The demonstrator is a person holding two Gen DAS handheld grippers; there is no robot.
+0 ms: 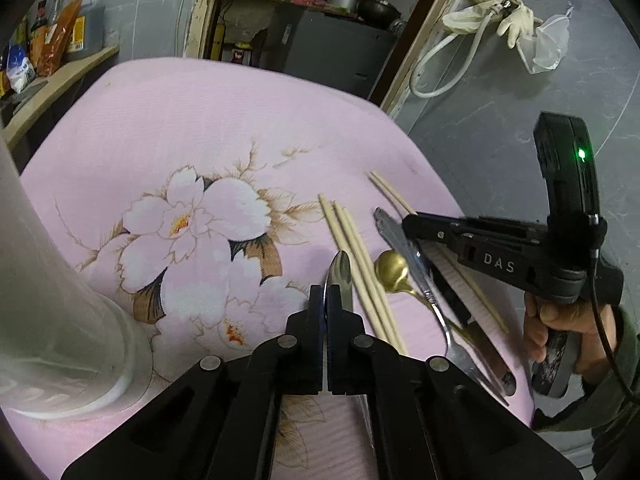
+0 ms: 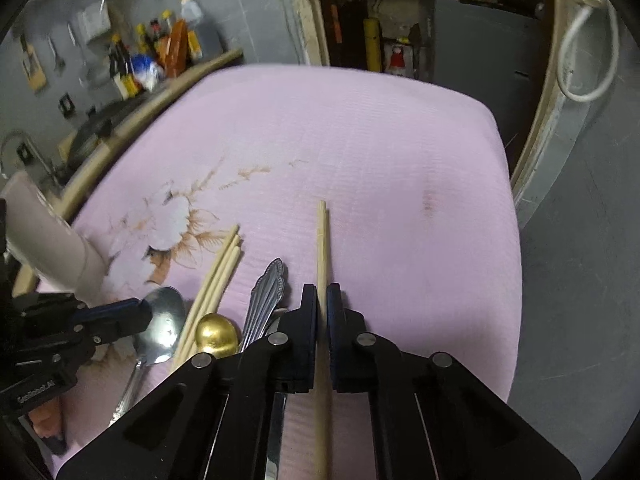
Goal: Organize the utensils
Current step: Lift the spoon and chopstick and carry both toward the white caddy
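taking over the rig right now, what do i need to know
Left gripper: shut on the steel spoon, gripping the edge of its bowl.
Right gripper: shut on a chopstick pair, which lies between the fingers.
On the pink cloth: a second chopstick pair, gold spoon, ornate steel handle and a fork, all bunched together.
White cup stands left of the pile; whether anything is in it I cannot tell.
Done: nothing visibly sorted yet. Left: every utensil.
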